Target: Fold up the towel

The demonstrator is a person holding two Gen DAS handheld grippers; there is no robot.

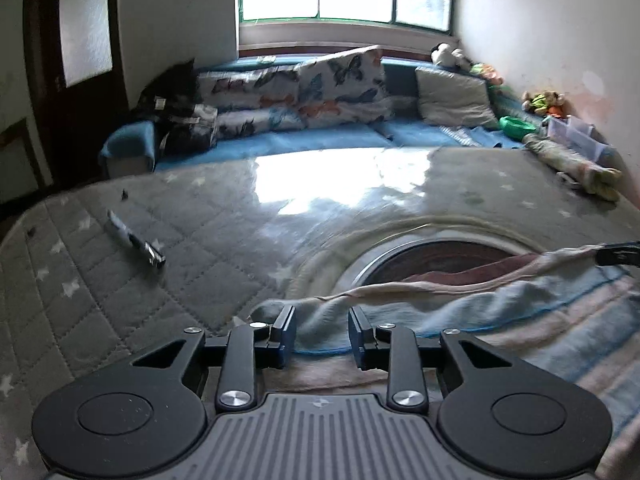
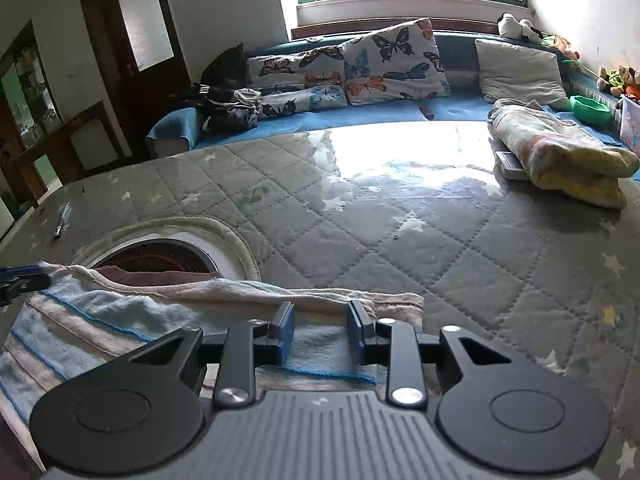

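A towel (image 1: 520, 312) striped in pale blue and pink with thin blue lines lies rumpled on a grey quilted table cover (image 1: 120, 300). My left gripper (image 1: 322, 332) is open, and its blue pads straddle the towel's near left edge. The right gripper's dark tip (image 1: 616, 254) shows at the towel's far right corner. In the right wrist view the towel (image 2: 100, 320) spreads to the left. My right gripper (image 2: 322, 332) is open over the towel's right end, with cloth showing between the pads. The left gripper's tip (image 2: 20, 276) touches the towel's left corner.
A round opening (image 1: 432, 260) in the cover, dark red inside, lies just beyond the towel. A pen-like object (image 1: 136, 240) rests at the left. A folded blanket (image 2: 560, 156) sits at the far right. A blue sofa with butterfly pillows (image 2: 392, 60) runs behind the table.
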